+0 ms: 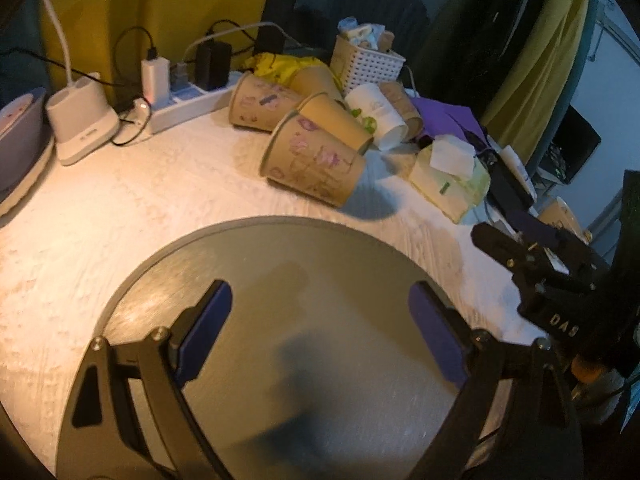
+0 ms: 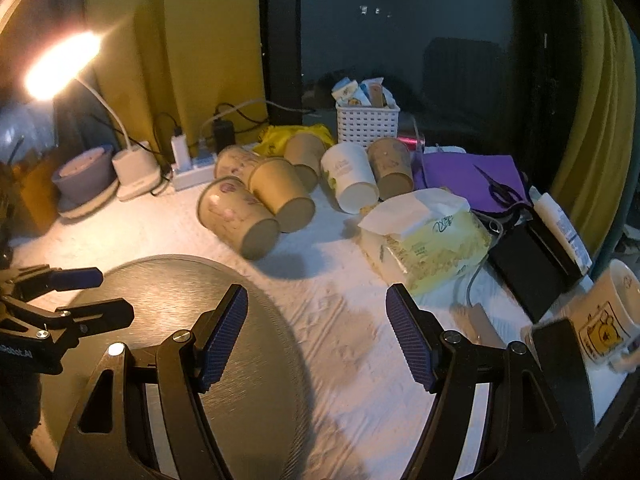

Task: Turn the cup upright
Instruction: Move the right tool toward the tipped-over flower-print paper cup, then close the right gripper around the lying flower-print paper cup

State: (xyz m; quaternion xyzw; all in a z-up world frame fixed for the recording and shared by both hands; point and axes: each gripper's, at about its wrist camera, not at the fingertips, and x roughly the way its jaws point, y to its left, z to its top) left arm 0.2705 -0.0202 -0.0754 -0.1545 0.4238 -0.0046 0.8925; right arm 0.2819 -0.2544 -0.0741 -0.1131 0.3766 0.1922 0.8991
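Several paper cups lie on their sides in a cluster at the back of the white table. The nearest is a brown cup with purple flower prints (image 1: 316, 160) (image 2: 236, 216), base toward me. A plain brown cup (image 1: 336, 122) (image 2: 282, 194) and a white cup (image 1: 378, 114) (image 2: 352, 182) lie behind it. My left gripper (image 1: 320, 316) is open and empty above a round grey mat (image 1: 280, 264), short of the cups. My right gripper (image 2: 318, 320) is open and empty over the mat's right edge (image 2: 276, 320). Each gripper shows in the other's view: right (image 1: 520, 248), left (image 2: 80, 292).
A power strip with chargers (image 1: 176, 100), a lamp base (image 1: 80, 124) and a white basket (image 1: 368, 62) stand at the back. A tissue pack (image 2: 424, 240), purple cloth with scissors (image 2: 472, 180), a black box (image 2: 528, 264) and a mug (image 2: 608, 316) sit at the right.
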